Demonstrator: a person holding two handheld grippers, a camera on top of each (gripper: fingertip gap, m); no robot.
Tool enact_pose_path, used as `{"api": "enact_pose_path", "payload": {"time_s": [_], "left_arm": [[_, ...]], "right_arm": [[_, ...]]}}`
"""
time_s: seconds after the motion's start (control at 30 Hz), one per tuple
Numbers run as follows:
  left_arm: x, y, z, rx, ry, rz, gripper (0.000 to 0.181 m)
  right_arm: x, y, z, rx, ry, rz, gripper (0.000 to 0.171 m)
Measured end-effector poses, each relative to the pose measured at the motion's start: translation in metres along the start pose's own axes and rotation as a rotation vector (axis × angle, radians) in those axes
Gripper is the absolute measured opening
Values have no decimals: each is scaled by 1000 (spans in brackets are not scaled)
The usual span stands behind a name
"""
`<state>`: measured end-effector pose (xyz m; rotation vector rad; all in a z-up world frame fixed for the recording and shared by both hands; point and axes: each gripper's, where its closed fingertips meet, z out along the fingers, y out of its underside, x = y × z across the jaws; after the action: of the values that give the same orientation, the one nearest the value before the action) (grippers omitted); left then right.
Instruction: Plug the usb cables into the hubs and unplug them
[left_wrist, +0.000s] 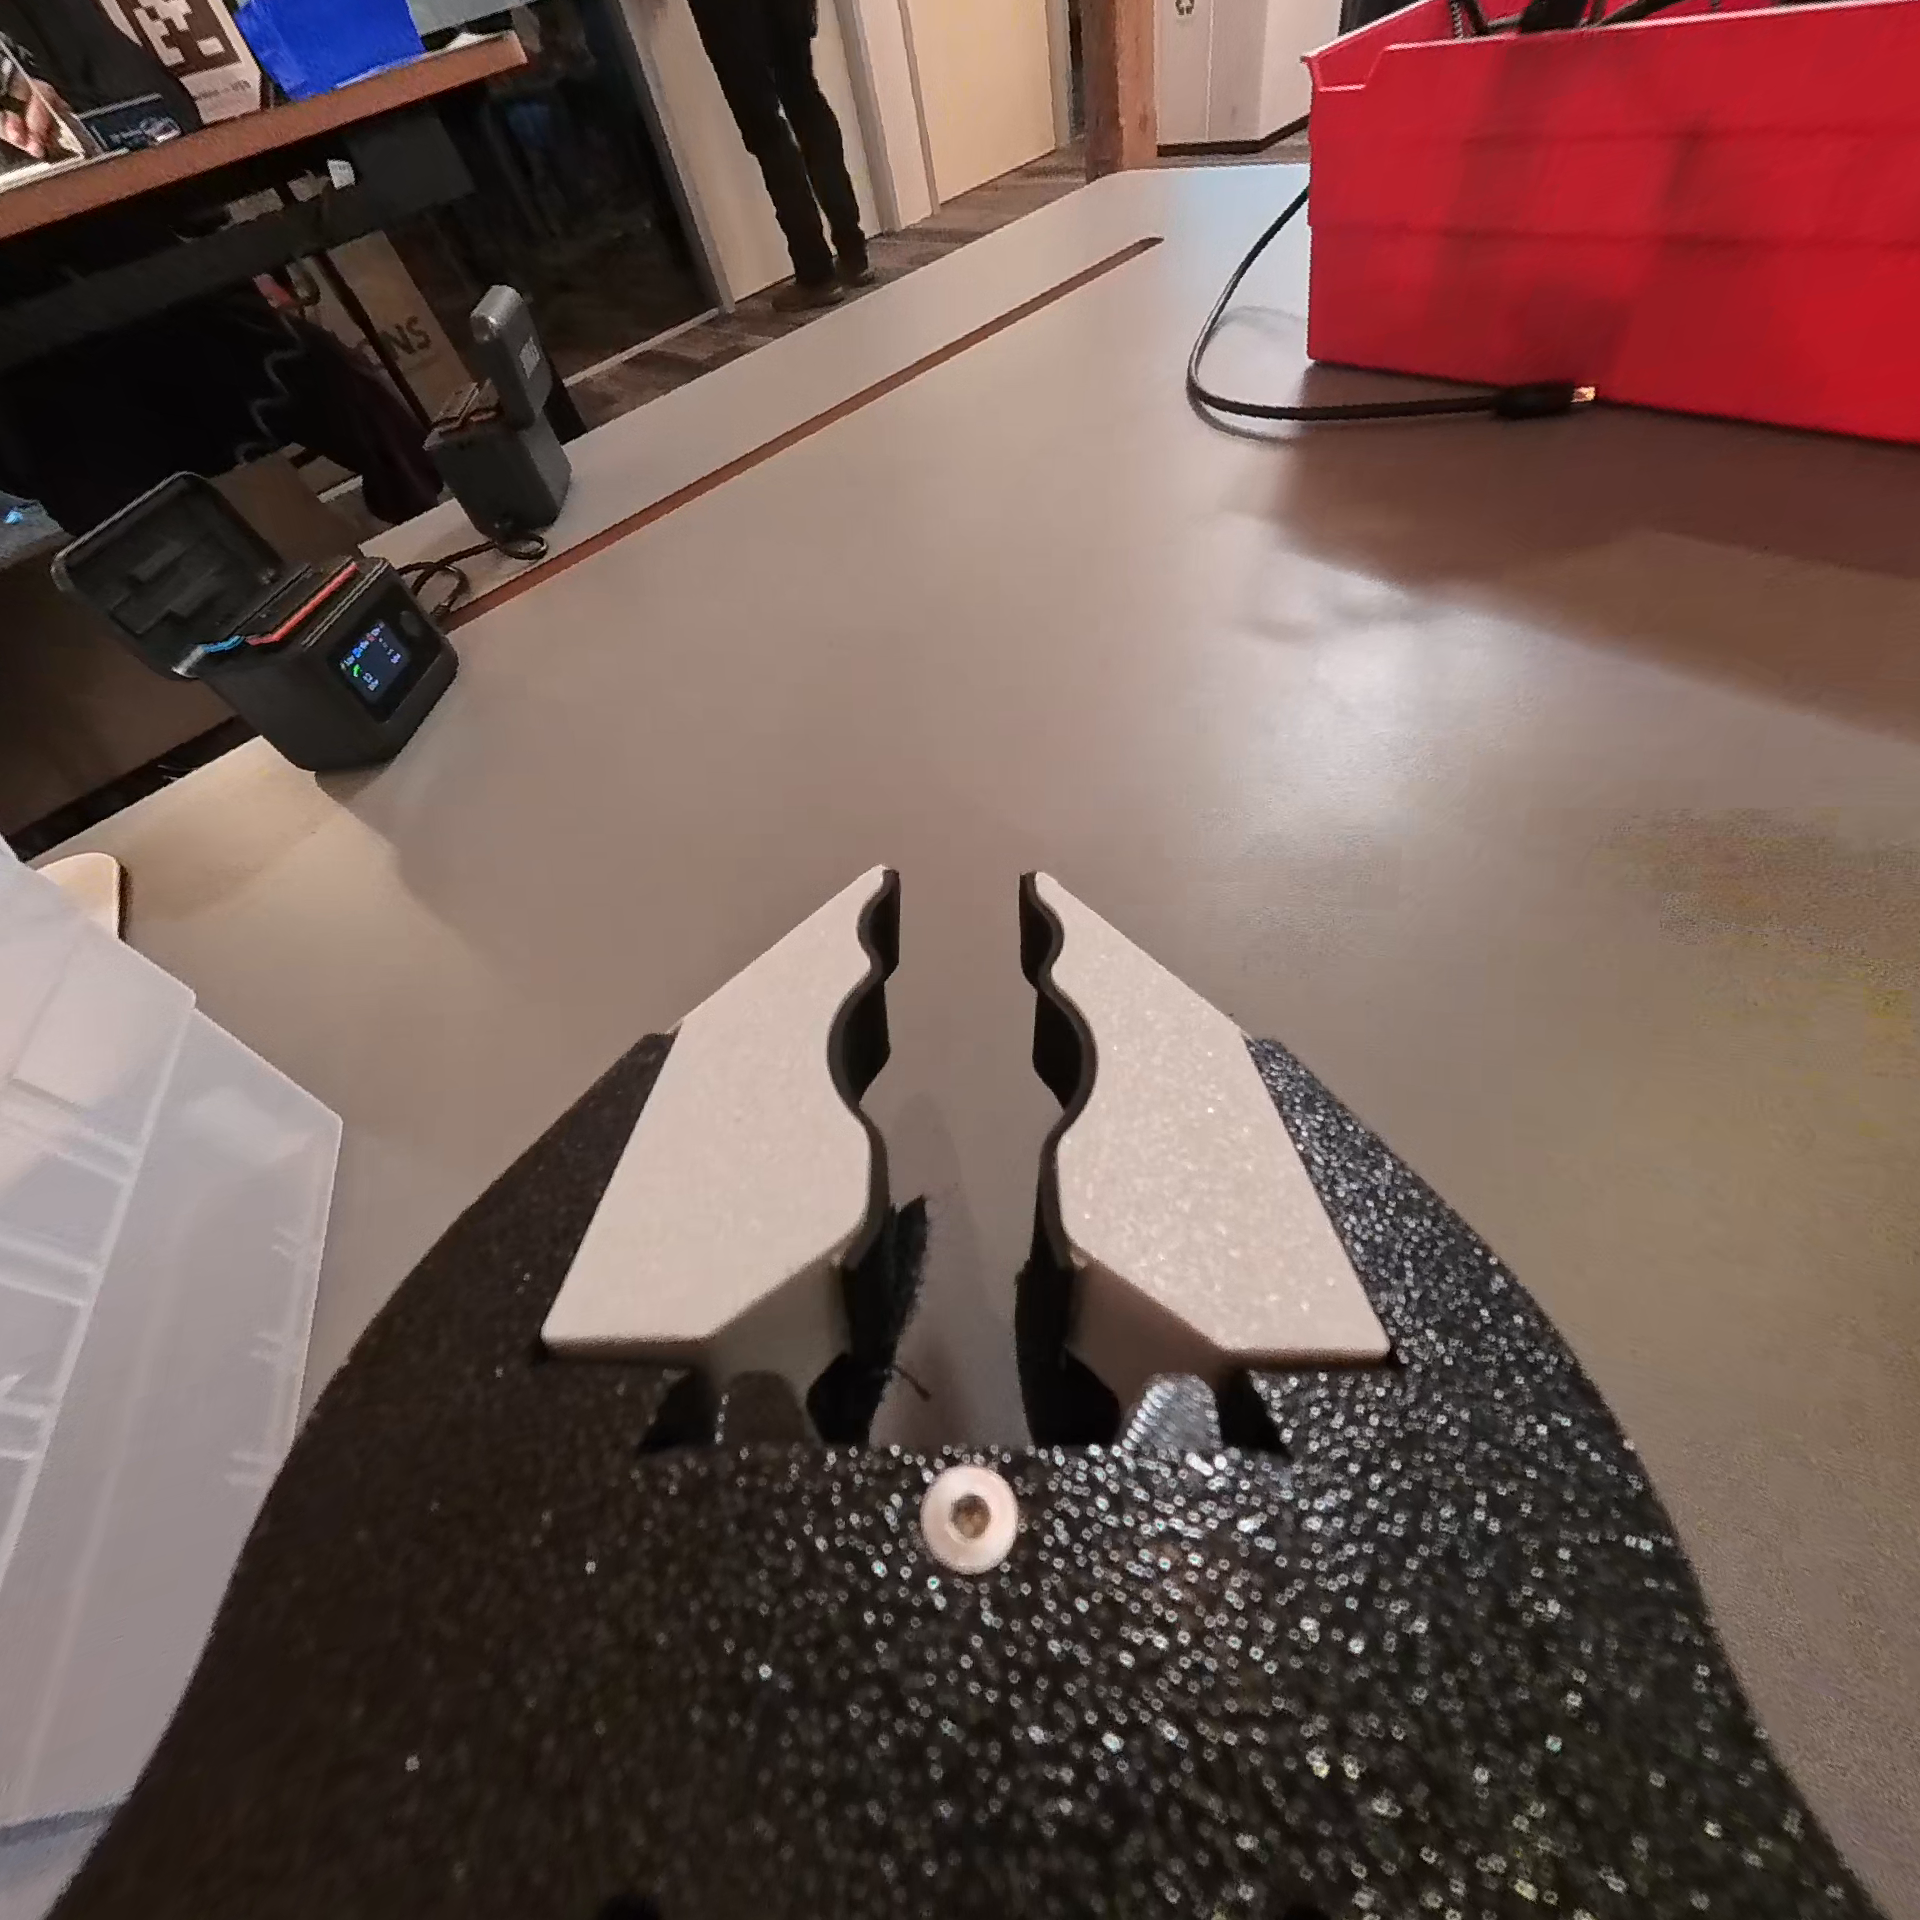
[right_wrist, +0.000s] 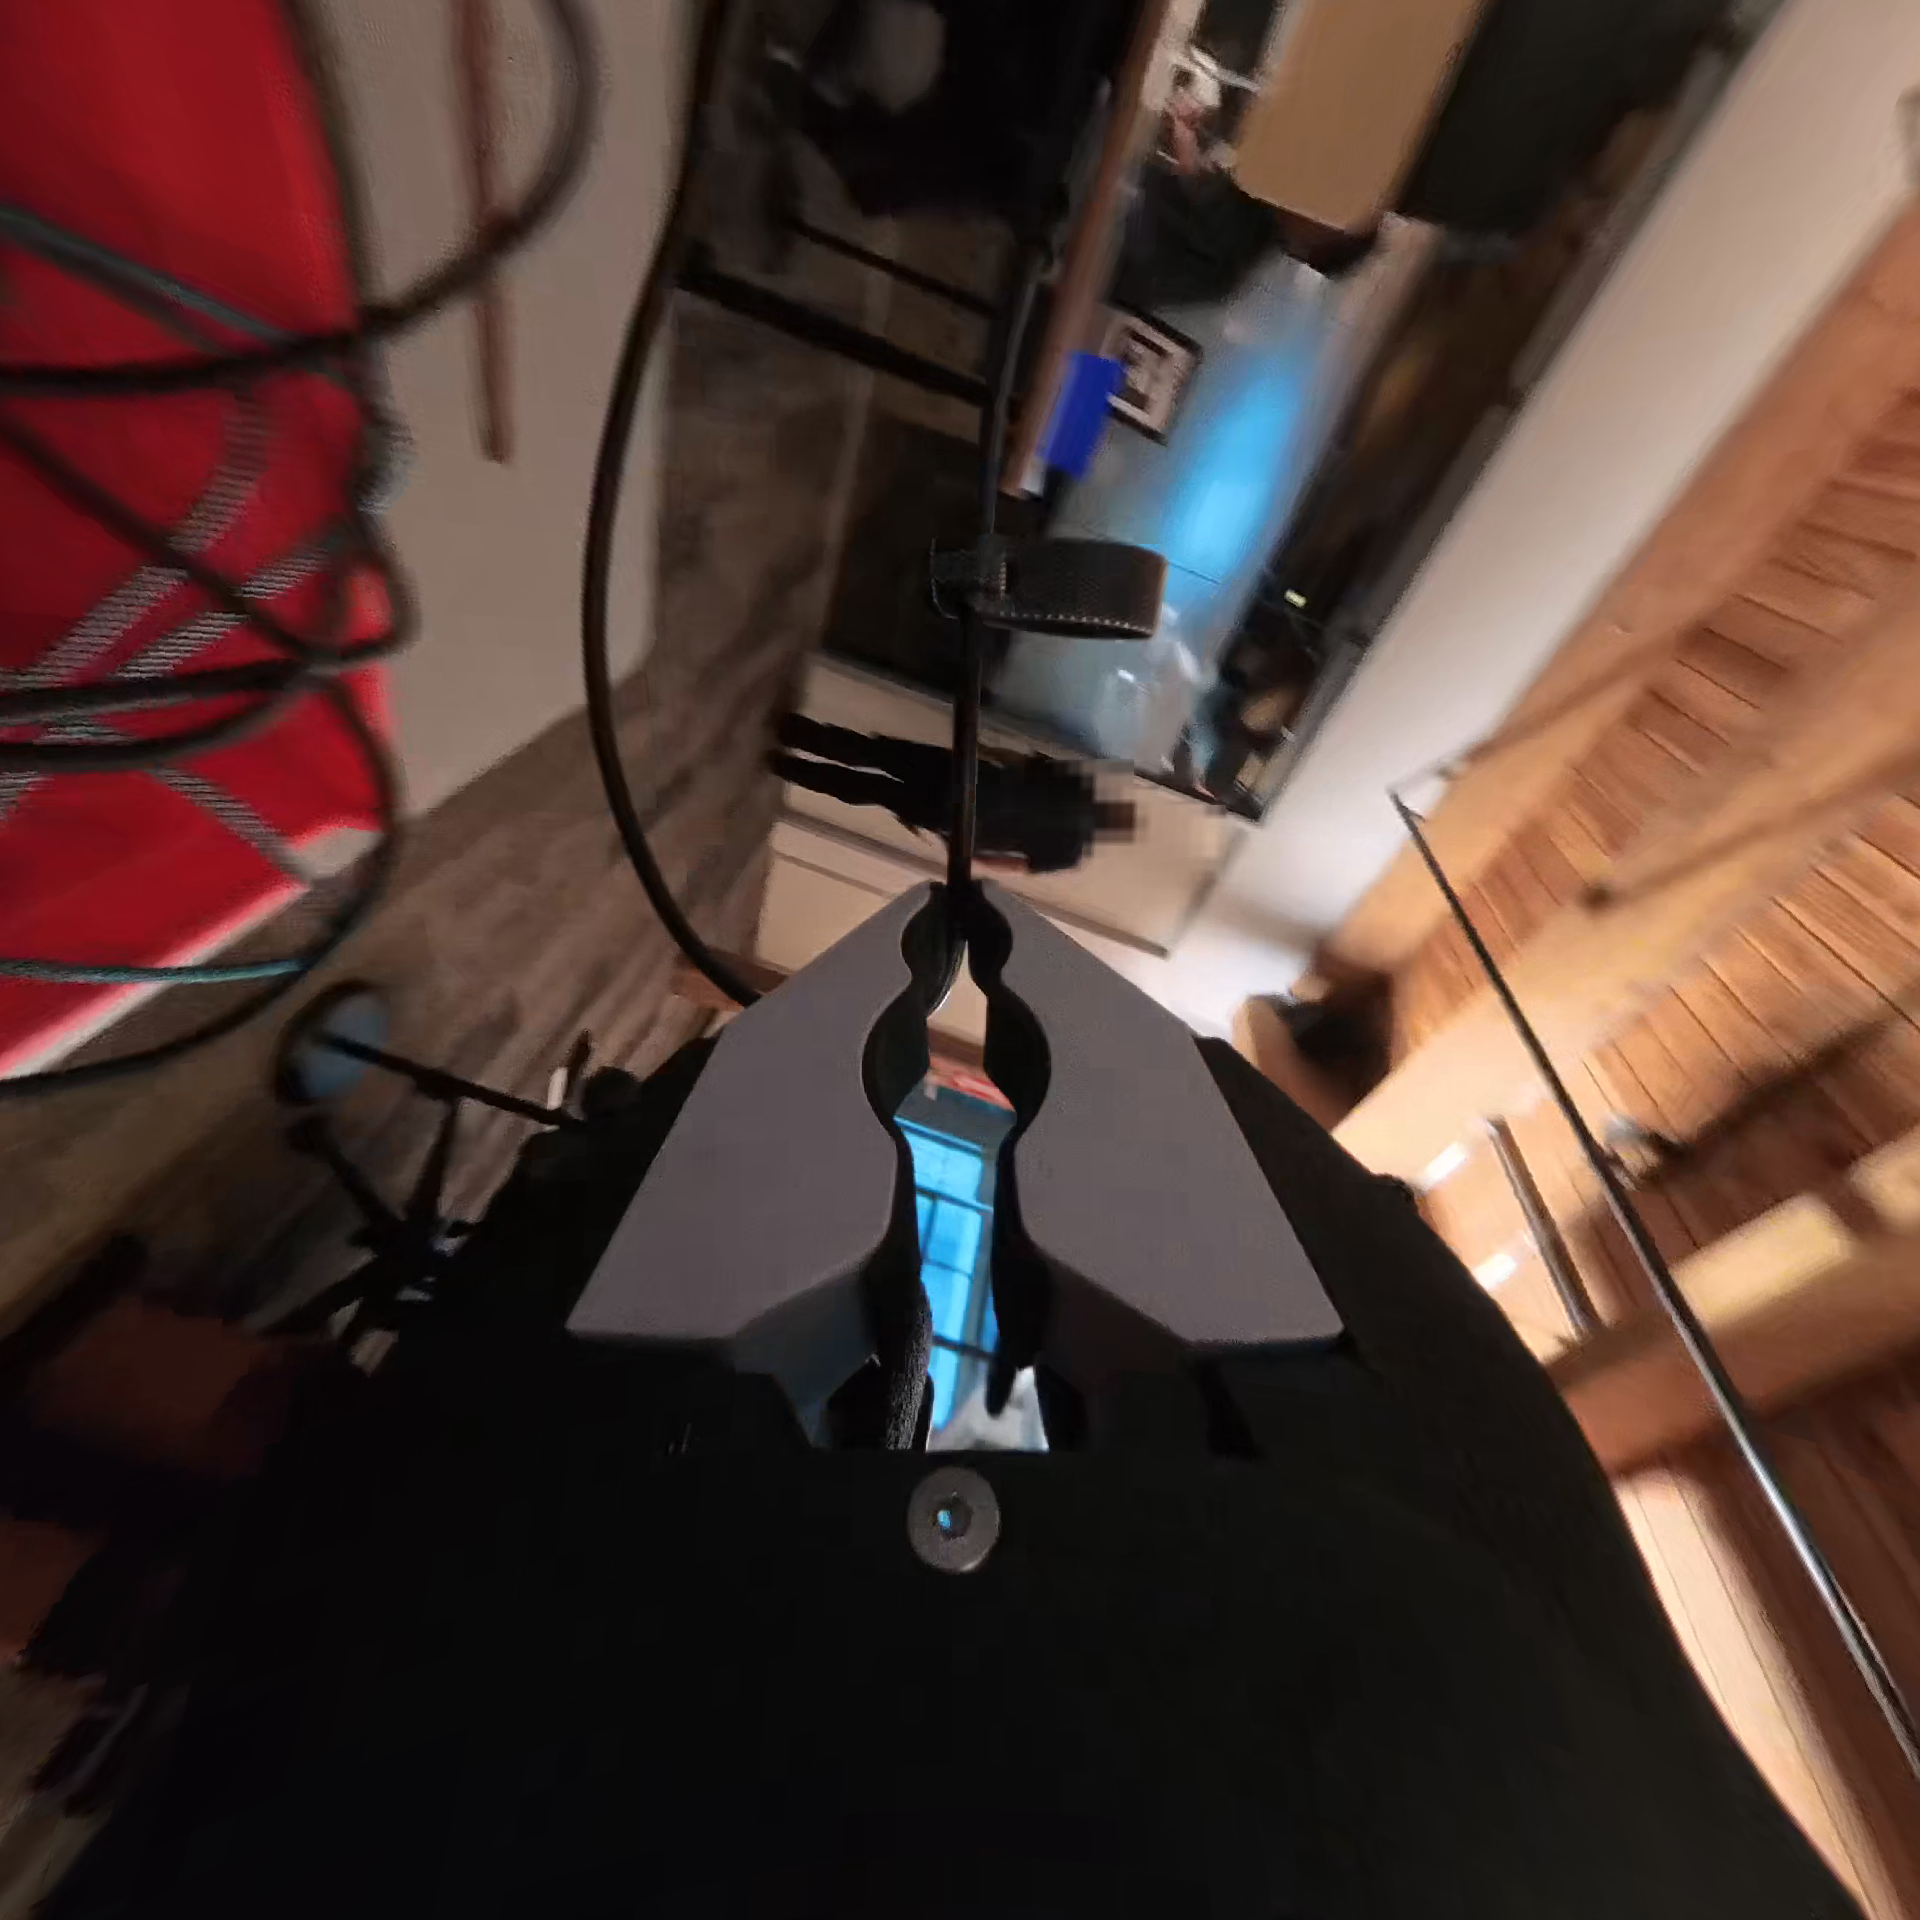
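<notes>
**Right hand-held gripper lifts a cable while the left one waits**

The right hand-held gripper (right_wrist: 961, 914) is pinching a thin black cable (right_wrist: 971, 727) right at its tips. The cable runs straight away from the tips, and a black strap (right_wrist: 1049, 605) is wrapped on it a bit farther along. This view is tipped sideways and blurry, so I think the gripper is moving fast. More cables (right_wrist: 208, 582) lie tangled in the red bin (right_wrist: 156, 260) off to one side.

The left hand-held gripper (left_wrist: 958, 894) is spread a little and holds nothing. It hangs low over the grey tabletop (left_wrist: 1351, 831). Farther off sits the red bin (left_wrist: 1610, 208), and another black cable (left_wrist: 1247, 405) lies on the tabletop in front of it, its plug end (left_wrist: 1548, 397) just beside the bin. I cannot see any hub in either view.

What could go wrong? The grip is only at the very tips, so the thin cable may slip out with a quick swing. It could also snag on the tangled cables and drag them along. The strap might catch too.
</notes>
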<state>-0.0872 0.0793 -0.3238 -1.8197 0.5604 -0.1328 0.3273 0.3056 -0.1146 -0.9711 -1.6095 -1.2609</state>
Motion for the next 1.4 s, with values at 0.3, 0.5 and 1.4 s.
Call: {"api": "enact_pose_path", "payload": {"time_s": [0.3,0.5,1.4], "left_arm": [[-1,2,-1,-9,-3,0,21],[-1,3,-2,-17,-7,6,21],[6,4,-1,-36,29,19,21]], "right_arm": [[-125,-35,-7,59,-618,-82,1],[-168,-39,13,-35,-891,-34,1],[-112,-23,4,-299,-1187,919,58]]}}
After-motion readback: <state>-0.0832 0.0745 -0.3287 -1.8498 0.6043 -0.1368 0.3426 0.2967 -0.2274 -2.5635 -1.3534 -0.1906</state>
